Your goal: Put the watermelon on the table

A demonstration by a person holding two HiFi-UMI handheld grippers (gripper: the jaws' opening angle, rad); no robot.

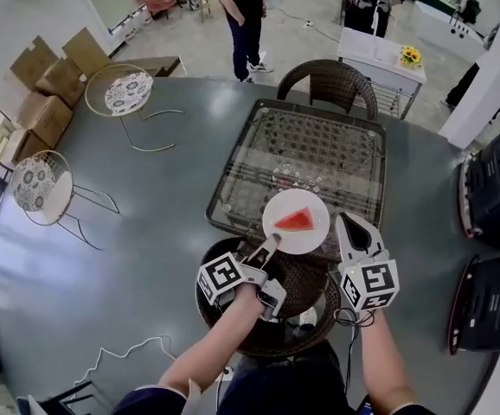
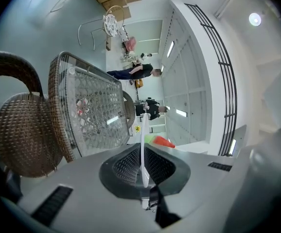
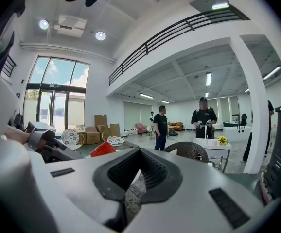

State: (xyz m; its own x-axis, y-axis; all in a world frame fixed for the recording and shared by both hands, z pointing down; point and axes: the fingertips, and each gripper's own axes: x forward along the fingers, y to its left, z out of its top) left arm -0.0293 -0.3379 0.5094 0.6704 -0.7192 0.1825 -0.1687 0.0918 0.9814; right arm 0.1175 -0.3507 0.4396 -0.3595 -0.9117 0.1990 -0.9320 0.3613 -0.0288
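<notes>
Head view puts the watermelon (image 1: 295,220), one thin red wedge, on a small white plate (image 1: 309,240) that hangs over the near edge of the glass tabletop (image 1: 310,145). The left gripper (image 1: 270,245) has its fingers clenched on the plate's near-left rim. The left gripper view shows that rim edge-on between them, and the plate looks clear of the glass, though a light touch cannot be ruled out. The right gripper (image 1: 354,232) stands just beside the plate's right edge, its fingers spread with nothing between them.

The wedge is probably light, soft and wet: it would bruise under a pinch and could slide on the glazed plate if tilted. The plate is stiff, smooth and breakable, so its rim is the sensible hold, carried level. A one-sided grip may let it droop, and the opposite rim is free for the right gripper.

The glass is hard and slick over a wicker frame, which calls for a flat, gentle set-down. A wicker chair (image 1: 330,80) stands beyond the table on a dark floor (image 1: 129,232). Cardboard boxes (image 1: 51,85) and standing people (image 1: 243,15) are well apart
</notes>
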